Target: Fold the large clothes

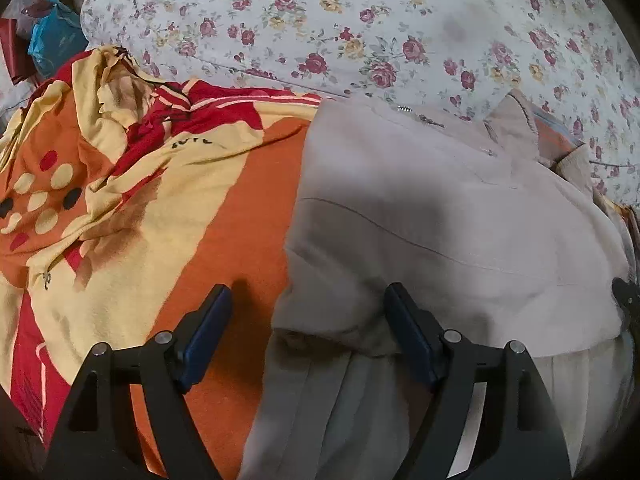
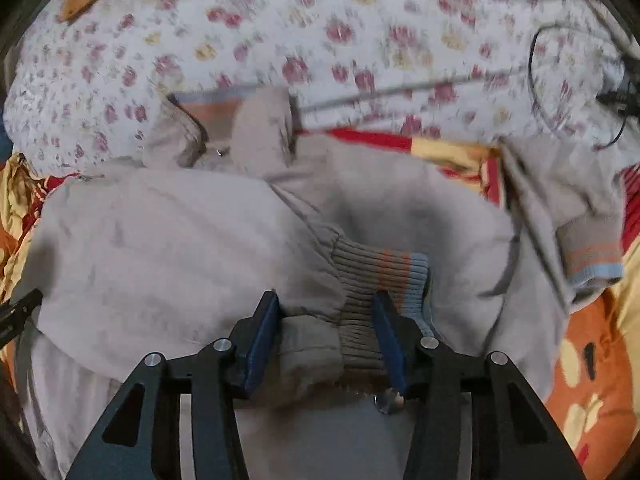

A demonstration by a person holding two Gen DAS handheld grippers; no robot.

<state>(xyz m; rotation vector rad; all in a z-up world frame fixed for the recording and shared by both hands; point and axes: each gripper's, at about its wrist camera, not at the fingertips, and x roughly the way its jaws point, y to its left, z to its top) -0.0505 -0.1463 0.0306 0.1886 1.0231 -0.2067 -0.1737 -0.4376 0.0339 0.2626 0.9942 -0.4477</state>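
A beige jacket [image 1: 440, 208] lies spread on the bed, its collar [image 1: 516, 120] toward the floral quilt. My left gripper [image 1: 309, 292] hovers open over the jacket's left edge. One finger is above the jacket and the other above the orange sheet, and neither pad presses on anything. In the right wrist view a sleeve is folded across the jacket [image 2: 160, 240], and its ribbed cuff [image 2: 372, 272] has orange and blue stripes. My right gripper [image 2: 326, 300] is shut on the bunched cuff and sleeve end. The second sleeve's cuff [image 2: 592, 256] lies off to the right.
An orange, yellow and red bedsheet [image 1: 120, 208] lies rumpled under and left of the jacket. A white floral quilt [image 1: 360, 28] fills the far side. Blue and red bags [image 1: 48, 40] sit at the far left. A black cable loop [image 2: 560, 80] lies on the quilt at right.
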